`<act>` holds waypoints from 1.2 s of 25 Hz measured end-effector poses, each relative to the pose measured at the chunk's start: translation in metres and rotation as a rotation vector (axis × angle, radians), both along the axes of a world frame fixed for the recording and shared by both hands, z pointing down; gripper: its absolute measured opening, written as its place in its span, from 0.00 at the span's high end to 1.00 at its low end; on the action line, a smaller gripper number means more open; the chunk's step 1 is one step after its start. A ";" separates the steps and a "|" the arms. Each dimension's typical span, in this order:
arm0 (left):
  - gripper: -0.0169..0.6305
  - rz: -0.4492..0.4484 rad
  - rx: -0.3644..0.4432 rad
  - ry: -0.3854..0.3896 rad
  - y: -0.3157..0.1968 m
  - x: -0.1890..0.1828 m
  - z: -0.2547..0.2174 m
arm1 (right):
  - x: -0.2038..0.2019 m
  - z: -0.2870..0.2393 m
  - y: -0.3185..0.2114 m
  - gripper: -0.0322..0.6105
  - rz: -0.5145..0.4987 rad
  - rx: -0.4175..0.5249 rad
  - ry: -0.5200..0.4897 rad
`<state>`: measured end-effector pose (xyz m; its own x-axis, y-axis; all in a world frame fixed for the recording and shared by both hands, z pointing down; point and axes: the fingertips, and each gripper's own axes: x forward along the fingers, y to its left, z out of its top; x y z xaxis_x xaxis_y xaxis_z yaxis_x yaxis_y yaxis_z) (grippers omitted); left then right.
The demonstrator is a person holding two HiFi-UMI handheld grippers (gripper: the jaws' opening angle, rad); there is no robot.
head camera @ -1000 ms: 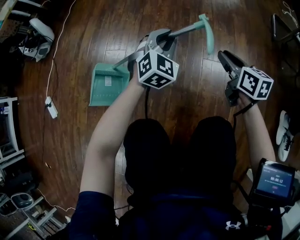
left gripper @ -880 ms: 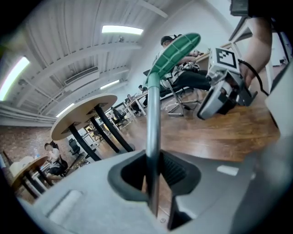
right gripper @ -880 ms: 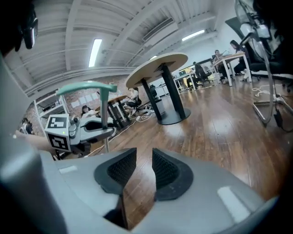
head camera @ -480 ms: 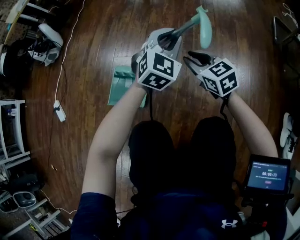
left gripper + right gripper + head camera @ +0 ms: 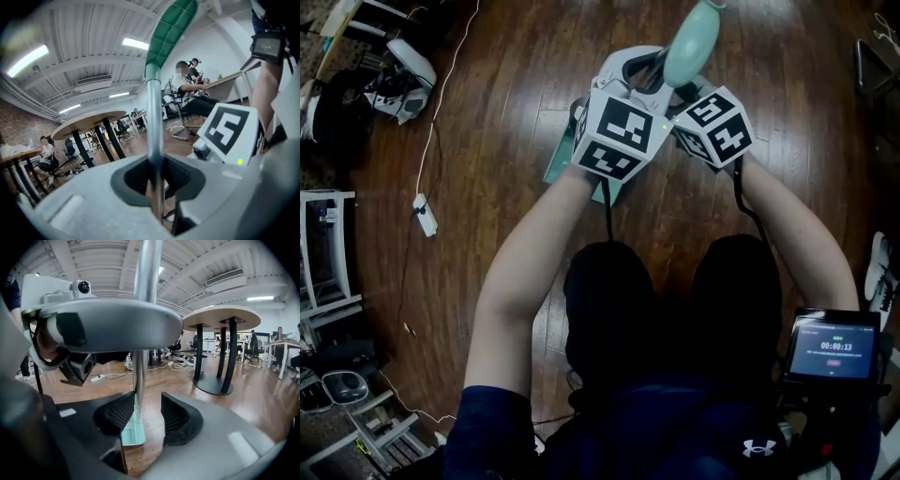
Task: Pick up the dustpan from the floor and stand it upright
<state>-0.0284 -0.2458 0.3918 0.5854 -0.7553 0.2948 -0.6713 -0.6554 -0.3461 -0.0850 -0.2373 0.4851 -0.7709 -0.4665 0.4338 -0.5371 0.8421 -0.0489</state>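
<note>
The dustpan's silver pole stands almost upright, and my left gripper is shut on it. Its mint-green handle rises toward the head camera above both marker cubes. The green pan peeks out on the wooden floor under my left gripper. My right gripper sits just right of the left one. In the right gripper view the pole runs between the jaws of my right gripper, close to the left pad, with a gap to the right pad. Those jaws have just been opening. The pan shows below.
A white power strip with its cable lies on the floor at left, near shoes and a white rack. More shoes lie at the right edge. Round tables and seated people fill the room beyond.
The left gripper has raised the pole from a slant to nearly upright, and the pan has slid right under the hands. The right gripper has swung left to the pole and rolled.
</note>
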 end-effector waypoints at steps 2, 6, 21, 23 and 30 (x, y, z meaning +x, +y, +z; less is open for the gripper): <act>0.86 0.004 -0.003 0.036 -0.002 -0.001 -0.007 | 0.003 0.000 -0.003 0.67 0.003 0.011 0.001; 0.87 0.019 -0.013 0.103 -0.003 -0.001 -0.005 | 0.005 0.010 -0.002 0.67 0.005 0.028 -0.007; 0.72 0.099 -0.154 0.425 -0.011 0.002 -0.002 | 0.024 0.028 -0.010 0.80 0.074 0.032 0.006; 0.65 0.094 -0.167 0.452 -0.006 -0.004 0.000 | 0.027 0.027 -0.008 0.80 0.075 0.033 0.005; 0.63 0.046 -0.146 0.539 0.014 -0.042 0.003 | 0.033 0.021 -0.003 0.80 0.087 0.046 -0.012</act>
